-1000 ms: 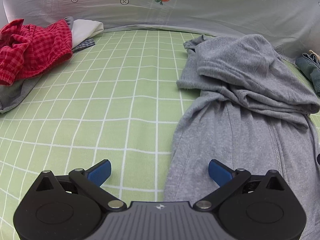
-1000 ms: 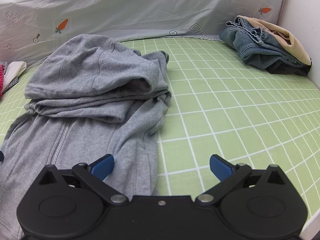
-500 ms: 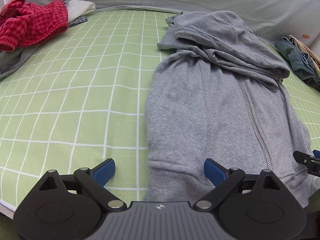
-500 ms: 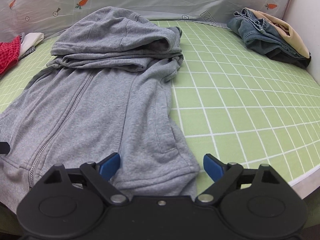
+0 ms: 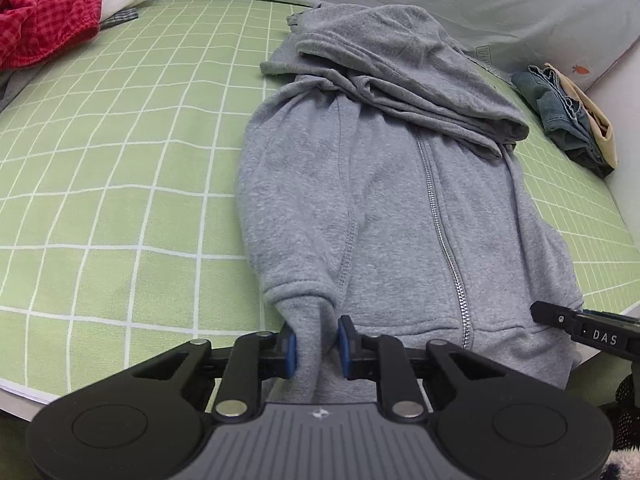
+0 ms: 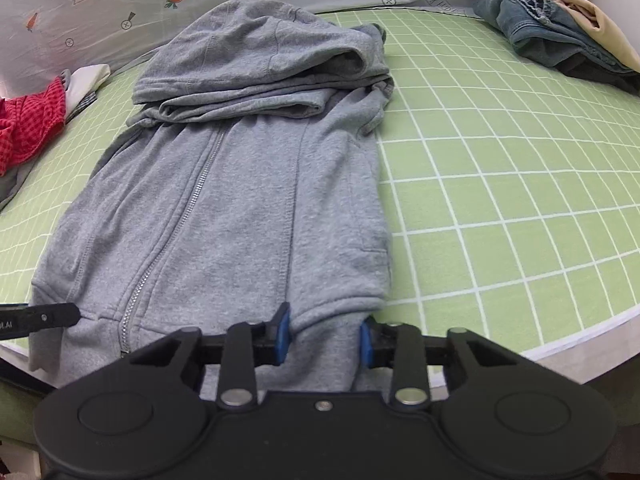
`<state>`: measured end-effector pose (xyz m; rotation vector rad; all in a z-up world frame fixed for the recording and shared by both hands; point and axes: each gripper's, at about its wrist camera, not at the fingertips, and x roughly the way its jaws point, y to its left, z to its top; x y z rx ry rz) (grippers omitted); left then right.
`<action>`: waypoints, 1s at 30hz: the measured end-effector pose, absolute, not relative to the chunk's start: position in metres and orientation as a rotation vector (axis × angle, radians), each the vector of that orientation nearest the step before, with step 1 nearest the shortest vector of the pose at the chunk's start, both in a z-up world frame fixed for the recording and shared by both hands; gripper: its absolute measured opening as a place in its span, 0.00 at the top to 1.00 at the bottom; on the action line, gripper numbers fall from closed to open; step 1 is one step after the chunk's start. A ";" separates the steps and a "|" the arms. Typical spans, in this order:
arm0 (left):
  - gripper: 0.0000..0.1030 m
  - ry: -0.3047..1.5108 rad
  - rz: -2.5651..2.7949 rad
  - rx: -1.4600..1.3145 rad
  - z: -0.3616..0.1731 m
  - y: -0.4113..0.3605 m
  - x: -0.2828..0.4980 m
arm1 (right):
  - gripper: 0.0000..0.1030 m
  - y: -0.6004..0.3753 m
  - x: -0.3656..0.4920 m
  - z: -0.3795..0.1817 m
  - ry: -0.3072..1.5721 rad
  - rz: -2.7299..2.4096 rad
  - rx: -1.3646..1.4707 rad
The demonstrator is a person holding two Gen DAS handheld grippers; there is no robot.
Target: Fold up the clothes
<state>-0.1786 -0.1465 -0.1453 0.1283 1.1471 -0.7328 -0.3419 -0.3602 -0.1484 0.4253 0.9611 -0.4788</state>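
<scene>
Only the right wrist view takes in the carrot-printed sheet [image 6: 120, 12] behind the bed. The grey zip hoodie [image 5: 384, 184] lies front up on the green checked cover [image 5: 120, 168], hood bunched at the far end, its hem at the near edge. Both sets of jaws have just been closing: the left gripper [image 5: 316, 346] clamps the hem's left corner, the right gripper [image 6: 323, 336] the right corner.

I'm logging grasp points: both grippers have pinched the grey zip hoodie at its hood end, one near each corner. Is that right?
Not the hood end. The left gripper and right gripper have just closed on the bottom hem of the grey zip hoodie, one near each corner; both wrist views show the hood at the far end.
</scene>
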 end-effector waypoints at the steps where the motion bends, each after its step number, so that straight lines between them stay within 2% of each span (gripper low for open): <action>1: 0.81 1.157 -0.732 0.115 -0.144 -0.146 -0.177 | 0.85 -0.358 -0.339 -0.146 0.965 -0.470 0.414; 16: 0.82 1.034 -0.776 -0.096 -0.081 -0.167 -0.126 | 0.88 -0.382 -0.314 -0.086 0.755 -0.464 0.386; 30: 0.82 0.984 -0.747 -0.148 -0.063 -0.223 -0.043 | 0.89 -0.456 -0.242 -0.076 0.668 -0.522 0.442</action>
